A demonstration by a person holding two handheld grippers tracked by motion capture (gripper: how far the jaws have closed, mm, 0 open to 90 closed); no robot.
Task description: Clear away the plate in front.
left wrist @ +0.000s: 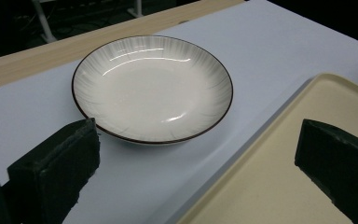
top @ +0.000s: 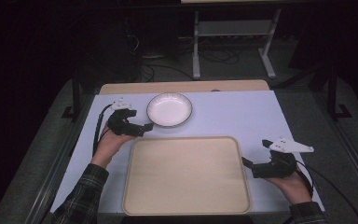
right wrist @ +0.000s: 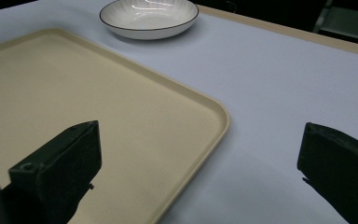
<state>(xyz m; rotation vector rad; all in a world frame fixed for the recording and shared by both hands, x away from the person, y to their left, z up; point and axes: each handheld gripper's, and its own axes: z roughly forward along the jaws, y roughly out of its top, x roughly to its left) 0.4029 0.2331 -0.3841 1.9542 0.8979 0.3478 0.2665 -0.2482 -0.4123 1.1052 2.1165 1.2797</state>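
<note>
At table's left, left gripper (top: 145,128) aimed low at plate (top: 169,109), jaws wide, empty, plate just ahead; right gripper (top: 251,164) wide, empty, straddling the tray (top: 186,175) edge.

You wear dark plaid sleeves (top: 81,192), and your left gripper (top: 145,128) and right gripper (top: 247,163) are black, cabled, each topped by a grey three-cornered plate.

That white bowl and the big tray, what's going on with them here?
A person sits at a table with a two-jaw gripper in each hand. The left gripper, jaws open, is right beside the white bowl with the dark rim and seems about to take it; it holds nothing yet. The right gripper, also open, waits at the right edge of the beige tray. The bowl stands on the table just beyond the tray.
</note>
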